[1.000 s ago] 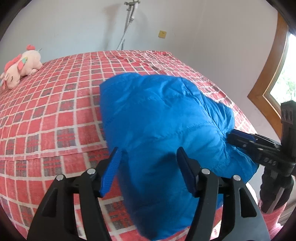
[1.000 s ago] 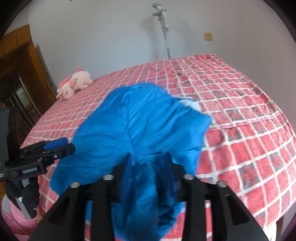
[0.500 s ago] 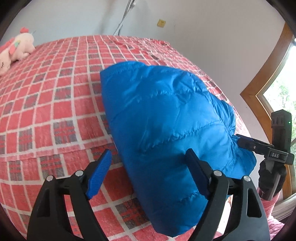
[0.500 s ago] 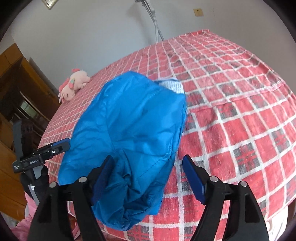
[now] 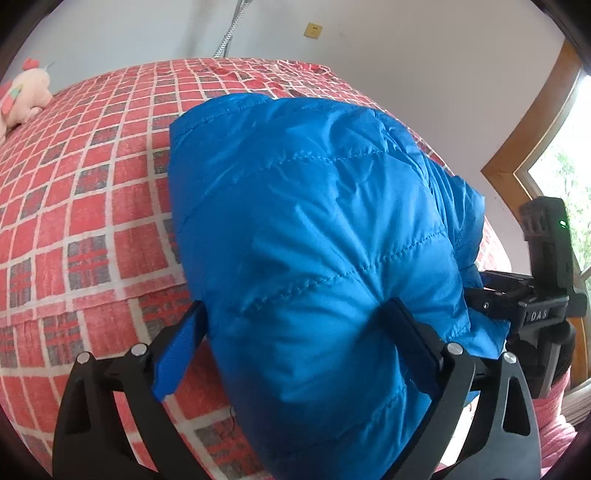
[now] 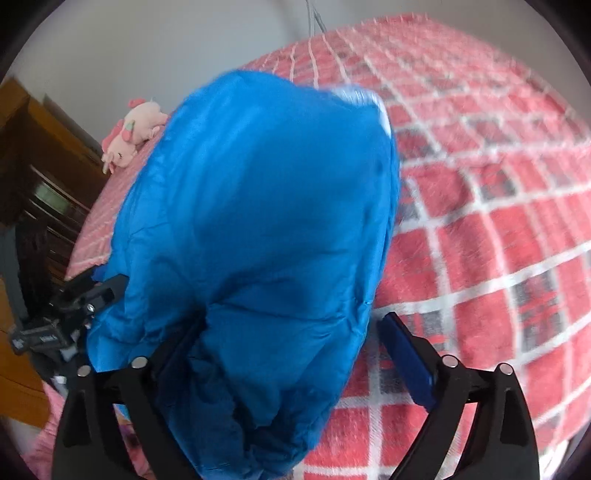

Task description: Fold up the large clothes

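- Left gripper (image 5: 295,347): the jaws stand spread wide apart, with the near end of the blue puffer jacket (image 5: 314,229) bulging between them. The blue-padded finger sits just off the jacket's left edge and the dark finger presses into its quilted fabric on the right. They straddle the cloth; whether they pinch it cannot be told.
- Right gripper (image 6: 291,350): its jaws are also spread wide. The left finger is partly buried under hanging folds of the jacket (image 6: 258,221); the right finger, with its blue pad, stands clear of the cloth above the bedcover.
- The jacket lies bunched in a thick bundle at the near edge of the bed (image 5: 92,206), its lower end drooping over the edge toward the cameras, its far end resting on the cover.
- In the left wrist view the right gripper (image 5: 517,306) shows at the jacket's right side, touching the fabric.
- The bed carries a red, white and grey checked cover (image 6: 498,206), blurred in the right wrist view.
- A pink plush toy (image 6: 133,129) lies near the bed's far left corner, well apart from the jacket.
- Beyond: a white wall with a yellow wall plate (image 5: 313,29), a wooden window frame (image 5: 532,122) at right, and dark wooden furniture (image 6: 33,177).
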Demonstrator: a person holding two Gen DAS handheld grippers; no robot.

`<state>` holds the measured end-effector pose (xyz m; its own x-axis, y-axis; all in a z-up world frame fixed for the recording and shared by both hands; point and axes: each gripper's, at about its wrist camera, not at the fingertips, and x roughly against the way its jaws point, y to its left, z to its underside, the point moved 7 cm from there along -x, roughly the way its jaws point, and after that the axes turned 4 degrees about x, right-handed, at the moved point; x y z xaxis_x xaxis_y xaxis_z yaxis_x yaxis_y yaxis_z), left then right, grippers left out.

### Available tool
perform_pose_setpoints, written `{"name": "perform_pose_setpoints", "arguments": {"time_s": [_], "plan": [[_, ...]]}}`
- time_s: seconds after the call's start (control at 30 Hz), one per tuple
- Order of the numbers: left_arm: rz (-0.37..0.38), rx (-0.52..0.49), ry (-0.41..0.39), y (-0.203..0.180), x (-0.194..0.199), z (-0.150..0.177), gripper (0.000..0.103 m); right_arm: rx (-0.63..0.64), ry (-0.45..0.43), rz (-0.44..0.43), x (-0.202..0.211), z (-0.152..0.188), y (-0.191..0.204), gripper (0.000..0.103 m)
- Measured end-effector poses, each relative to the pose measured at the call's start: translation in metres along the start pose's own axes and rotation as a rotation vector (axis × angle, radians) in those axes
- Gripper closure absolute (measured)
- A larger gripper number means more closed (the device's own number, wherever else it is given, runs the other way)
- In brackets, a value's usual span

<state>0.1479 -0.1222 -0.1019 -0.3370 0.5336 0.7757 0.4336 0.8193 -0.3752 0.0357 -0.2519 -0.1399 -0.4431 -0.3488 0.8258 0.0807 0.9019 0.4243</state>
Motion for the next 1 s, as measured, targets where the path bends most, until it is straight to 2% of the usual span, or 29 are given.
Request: {"name": "perform_pose_setpoints", "arguments": {"time_s": [0.03, 0.1, 0.13, 0.17, 0.23, 0.37, 0.47, 0.67, 0.8, 1.0], "plan": [[0.007, 0.003, 0.004, 0.0, -0.002, -0.001, 0.008, -0.018, 0.014, -0.037, -0.004, 0.001, -0.003, 0.008], [0.013, 0.01, 0.003, 0.0, -0.003, -0.001, 0.008, -0.012, 0.01, -0.062, -0.004, 0.0, -0.002, 0.016], [0.016, 0.011, -0.004, -0.001, -0.002, -0.001, 0.013, -0.002, 0.004, -0.086, -0.002, 0.0, 0.001, 0.033], [0.018, 0.014, -0.012, -0.002, -0.001, -0.001, 0.018, 0.006, -0.002, -0.134, 0.002, 0.0, 0.007, 0.039], [0.029, 0.031, -0.039, -0.002, 0.005, -0.002, 0.027, 0.037, -0.016, -0.125, 0.005, 0.0, 0.011, 0.044], [0.076, 0.062, -0.09, 0.001, 0.018, -0.006, 0.047, 0.041, -0.064, -0.173, 0.018, -0.002, 0.012, 0.057], [0.094, 0.055, -0.14, -0.003, 0.03, -0.011, 0.053, 0.086, -0.105, -0.171, 0.029, -0.006, 0.019, 0.06], [0.114, 0.067, -0.2, 0.0, 0.047, -0.023, 0.057, 0.185, -0.193, -0.157, 0.05, -0.021, 0.045, 0.062], [0.076, 0.076, -0.248, 0.013, 0.061, -0.034, 0.058, 0.261, -0.225, -0.144, 0.054, -0.043, 0.067, 0.063], [0.011, 0.123, -0.336, 0.051, 0.089, -0.058, 0.062, 0.375, -0.228, -0.186, 0.032, -0.092, 0.124, 0.066]]}}
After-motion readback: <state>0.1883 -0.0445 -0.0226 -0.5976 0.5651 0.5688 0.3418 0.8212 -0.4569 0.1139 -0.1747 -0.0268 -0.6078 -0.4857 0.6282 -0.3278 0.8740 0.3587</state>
